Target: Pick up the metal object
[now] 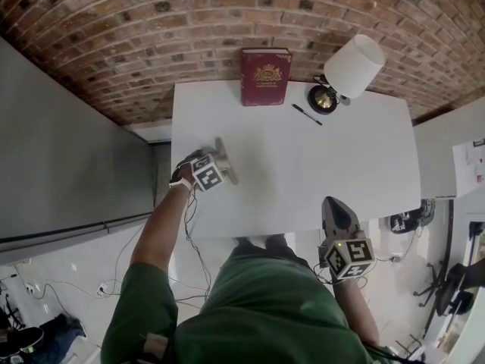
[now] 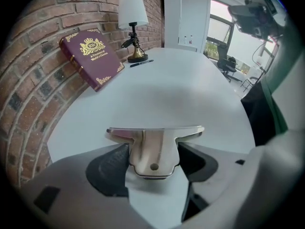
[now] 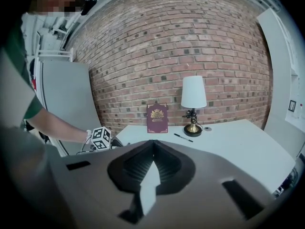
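**Left gripper clamped on the T-shaped metal piece**

The left gripper (image 2: pixel 153 162) has its 2 jaws closed on the stem of a T-shaped metal piece (image 2: pixel 155 133), 1 pad on each side. The crossbar lies just beyond the jaw tips, over the white table (image 2: pixel 190 94). Whether the piece touches the table cannot be told. The right gripper (image 3: pixel 152 149) is empty, with its jaws pressed together.
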The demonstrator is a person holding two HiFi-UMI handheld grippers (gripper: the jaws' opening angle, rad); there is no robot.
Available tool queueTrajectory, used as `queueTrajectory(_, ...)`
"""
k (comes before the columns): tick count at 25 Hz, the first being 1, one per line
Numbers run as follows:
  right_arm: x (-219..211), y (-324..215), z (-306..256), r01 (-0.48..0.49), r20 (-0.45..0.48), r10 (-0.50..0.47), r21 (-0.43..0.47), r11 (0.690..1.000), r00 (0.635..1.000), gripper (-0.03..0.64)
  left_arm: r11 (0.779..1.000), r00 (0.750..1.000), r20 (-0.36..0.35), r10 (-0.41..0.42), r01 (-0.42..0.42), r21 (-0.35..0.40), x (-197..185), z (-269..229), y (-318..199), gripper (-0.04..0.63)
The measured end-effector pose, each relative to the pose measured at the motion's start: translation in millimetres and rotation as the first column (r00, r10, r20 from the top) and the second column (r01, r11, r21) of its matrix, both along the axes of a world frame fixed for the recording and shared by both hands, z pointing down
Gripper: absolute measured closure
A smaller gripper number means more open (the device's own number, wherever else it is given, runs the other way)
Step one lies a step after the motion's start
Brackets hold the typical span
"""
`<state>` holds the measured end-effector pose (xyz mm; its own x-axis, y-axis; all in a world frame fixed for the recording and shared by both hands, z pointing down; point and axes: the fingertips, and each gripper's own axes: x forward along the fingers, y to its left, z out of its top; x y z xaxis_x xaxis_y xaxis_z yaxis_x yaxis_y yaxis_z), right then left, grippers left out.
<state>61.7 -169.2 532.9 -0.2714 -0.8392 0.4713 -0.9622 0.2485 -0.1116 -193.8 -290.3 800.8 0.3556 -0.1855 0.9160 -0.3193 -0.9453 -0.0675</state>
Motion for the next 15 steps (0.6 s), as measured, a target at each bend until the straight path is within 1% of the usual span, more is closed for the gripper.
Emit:
queueTrajectory(2,-2.6,1.6,0.5,0.006,-0.002,-0.006,-0.003,1.0,1.0,0.614,1.0,1.0,0.0,0.014,-0.014,-0.012,1.1,-0.2,1.0,0.287)
queueTrajectory(4,-4.1,3.8,0.8,0.009,-0.005,-0.009,-0.005,1.0,1.0,0.614,1.0,1.0,-0.006,0.009,-0.009,-0.019,1.0,-2.1,1.8,0.308)
queueTrajectory(9,-4.6,9.4,-0.4,0.012,-0.011,-0.012,-0.006,1.0,1.0,0.614,0.995,0.994,-0.062,-0.095,0.095,0.002,-2.0,-3.3,4.6,0.316)
queueTrajectory(12,-5.7,10.3,-1.8,0.024,-0.016,-0.024,-0.004,1.0,1.0,0.614,0.991,0.988,-0.09,-0.128,0.131,0.021,-3.7,-7.9,9.4,0.316)
queueTrajectory(15,-9.3,10.1,-2.4,0.05,-0.015,-0.05,-0.002,0.999,0.999,0.613,0.98,0.973,-0.13,-0.19,0.196,0.032,-7.9,-13.2,12.2,0.316)
